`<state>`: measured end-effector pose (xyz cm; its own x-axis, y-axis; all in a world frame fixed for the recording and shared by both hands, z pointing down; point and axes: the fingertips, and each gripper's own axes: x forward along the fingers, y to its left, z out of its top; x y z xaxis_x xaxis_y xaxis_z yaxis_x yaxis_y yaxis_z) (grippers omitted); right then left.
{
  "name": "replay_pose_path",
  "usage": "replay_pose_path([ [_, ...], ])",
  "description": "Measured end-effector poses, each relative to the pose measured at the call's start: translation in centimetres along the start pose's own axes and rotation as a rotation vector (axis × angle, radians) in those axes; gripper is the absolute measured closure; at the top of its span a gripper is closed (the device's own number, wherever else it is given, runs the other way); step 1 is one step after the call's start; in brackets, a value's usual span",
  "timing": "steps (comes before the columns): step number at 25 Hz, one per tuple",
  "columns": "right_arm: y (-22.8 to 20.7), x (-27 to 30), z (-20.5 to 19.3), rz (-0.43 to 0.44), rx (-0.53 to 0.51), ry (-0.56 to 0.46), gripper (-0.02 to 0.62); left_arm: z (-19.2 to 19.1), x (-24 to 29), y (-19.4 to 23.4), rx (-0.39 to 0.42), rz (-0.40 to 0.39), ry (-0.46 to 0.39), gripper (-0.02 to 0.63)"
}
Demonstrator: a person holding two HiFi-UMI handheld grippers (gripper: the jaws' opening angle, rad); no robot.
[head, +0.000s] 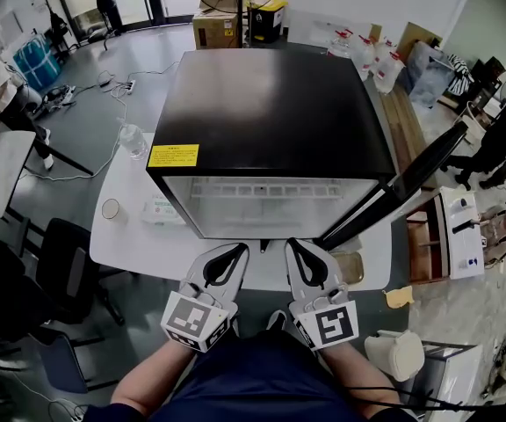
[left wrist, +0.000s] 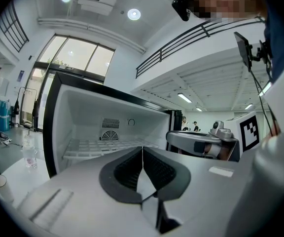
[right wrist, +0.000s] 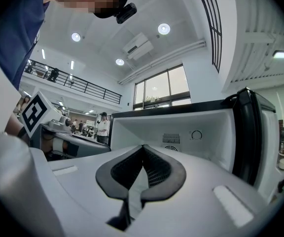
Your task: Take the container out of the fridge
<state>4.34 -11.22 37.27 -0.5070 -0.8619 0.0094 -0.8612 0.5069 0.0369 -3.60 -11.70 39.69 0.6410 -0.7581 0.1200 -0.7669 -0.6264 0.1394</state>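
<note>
- Left gripper (head: pixel 238 251): jaws pressed together, nothing between; we hold it at table's (head: pixel 121 236) near edge, before open fridge (head: pixel 271 104).
- Right gripper (head: pixel 293 246): jaws likewise pressed together, empty; just right of left gripper.
- Container (head: pixel 348 267): clear tub, as far as we can tell; on table under fridge door (head: pixel 393 196), just right of right gripper, not touching.

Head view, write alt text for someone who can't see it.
A black mini fridge stands on a white table, its door swung open to the right, its white interior showing a bare wire shelf. In front of it, the left gripper and right gripper are held side by side, both shut and empty.
</note>
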Motion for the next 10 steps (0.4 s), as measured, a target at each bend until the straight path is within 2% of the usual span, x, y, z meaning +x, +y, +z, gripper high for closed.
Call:
replay_pose_path([
  [10,-0.27,-0.15,-0.25,0.018,0.002,0.004,0.589,-0.30,0.36,-0.37,-0.009,0.008,0.007,0.601],
])
